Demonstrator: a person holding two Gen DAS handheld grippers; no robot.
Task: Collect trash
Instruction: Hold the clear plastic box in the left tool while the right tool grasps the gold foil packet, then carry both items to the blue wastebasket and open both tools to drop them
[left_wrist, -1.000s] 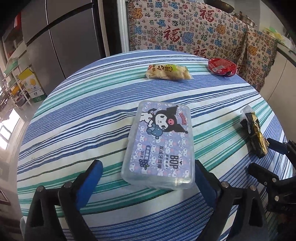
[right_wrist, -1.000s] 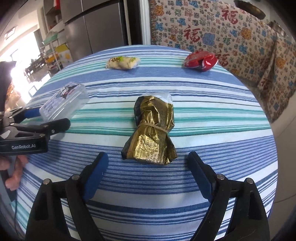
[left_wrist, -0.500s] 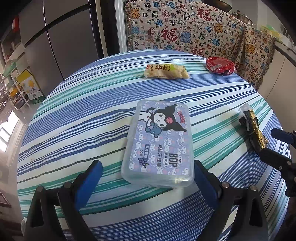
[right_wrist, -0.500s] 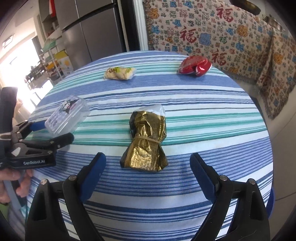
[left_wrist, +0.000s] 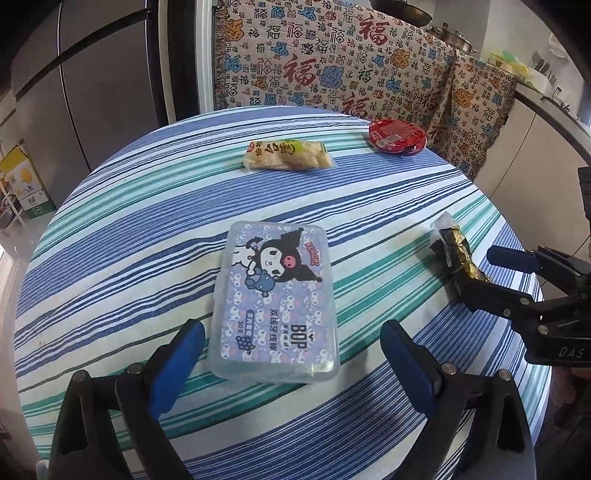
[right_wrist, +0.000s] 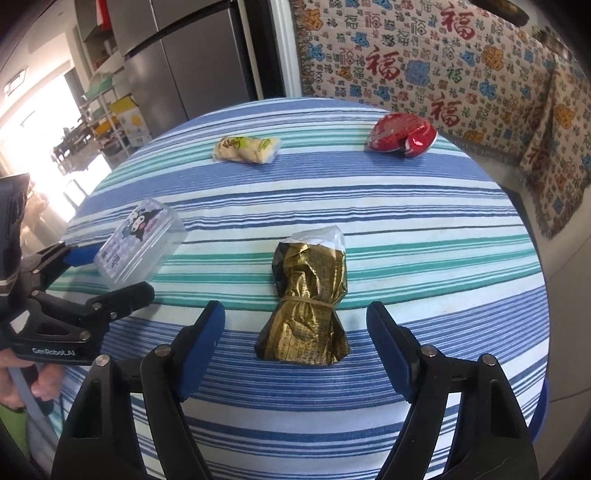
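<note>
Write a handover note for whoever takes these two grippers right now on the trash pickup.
Left gripper: open, straddling the near end of the clear cartoon box, pads not touching it.
Right gripper: jaws closing, either side of the gold foil packet, pads not on it yet.
Both items lie flat on the striped tablecloth. Further back lie the yellow snack wrapper and the red wrapper, near the far edge.
Done: nothing lifted yet; all four pieces are on the table.
Left: close on both items, lift, then collect the two far wrappers. No bin shows in either view.
</note>
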